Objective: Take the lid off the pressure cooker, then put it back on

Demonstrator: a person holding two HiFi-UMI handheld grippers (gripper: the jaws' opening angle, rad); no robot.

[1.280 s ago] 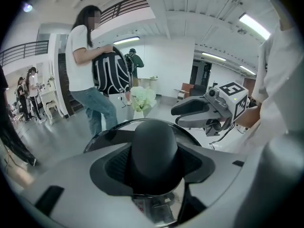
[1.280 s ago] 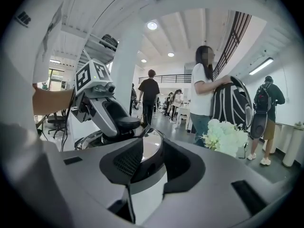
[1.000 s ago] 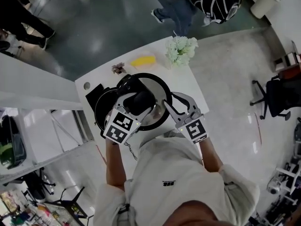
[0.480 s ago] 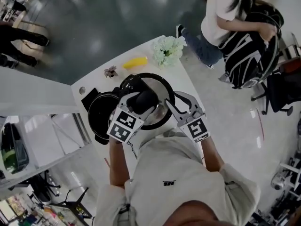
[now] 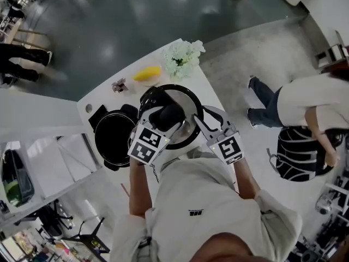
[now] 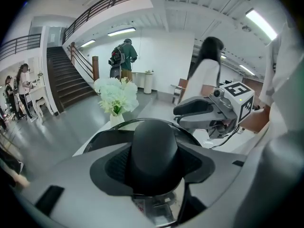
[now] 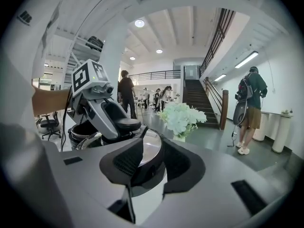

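The pressure cooker lid [image 5: 182, 130], shiny steel with a black rim, is held above the white table [image 5: 212, 94] by both grippers. My left gripper [image 5: 163, 113] is shut on its black knob [image 6: 154, 148], which fills the gap between the jaws. My right gripper [image 5: 197, 123] is shut on the lid's near right rim [image 7: 148, 158]. The open black cooker pot [image 5: 113, 140] stands to the left of the lid, beside it and not under it. The pot also shows behind the left gripper [image 7: 110, 115] in the right gripper view.
A vase of white flowers [image 5: 182, 58] stands at the table's far corner, just beyond the lid. A yellow object [image 5: 147, 73] and a small dried sprig [image 5: 119, 84] lie at the far edge. A person with a backpack [image 5: 305, 119] stands right of the table.
Both grippers have carried the lid to the right, away from the pot, and a little lower. The pot's mouth is now fully uncovered. People in the background have walked on.
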